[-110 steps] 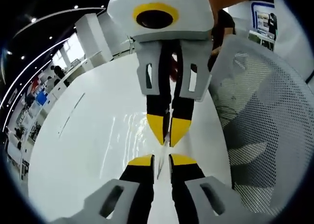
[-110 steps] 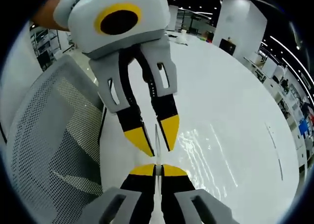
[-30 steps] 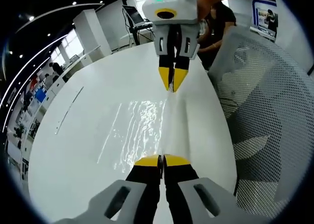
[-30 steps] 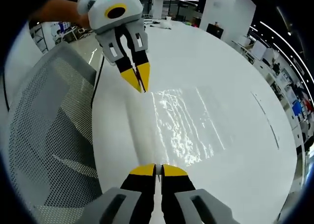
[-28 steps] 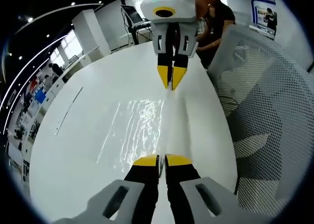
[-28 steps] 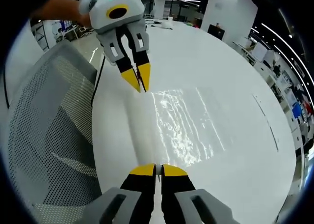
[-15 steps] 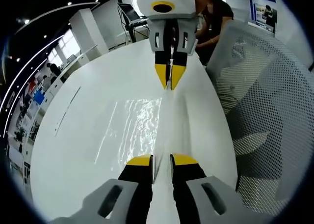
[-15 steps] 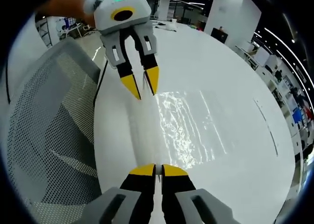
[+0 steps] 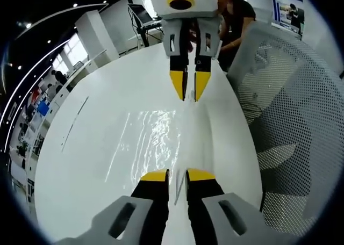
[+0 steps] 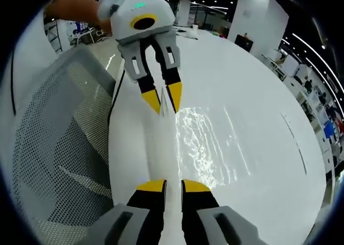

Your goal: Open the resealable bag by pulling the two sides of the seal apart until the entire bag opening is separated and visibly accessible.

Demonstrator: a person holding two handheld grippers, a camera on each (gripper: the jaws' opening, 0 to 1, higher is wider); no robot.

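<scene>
My left gripper (image 9: 177, 175): two black jaws capped with yellow tips, each seated in a pale grey moulded shell with one slotted cut-out. My right gripper (image 10: 167, 185): same build, yellow tips on black jaws, grey slotted shells. Seen head-on in the other gripper's view, each body is a rounded white housing carrying a yellow ring and a green indicator light on top.

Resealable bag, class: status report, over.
Left claw open, right claw open. Clear bag flat on the white table. Mesh chair beside, nothing blocking.
</scene>
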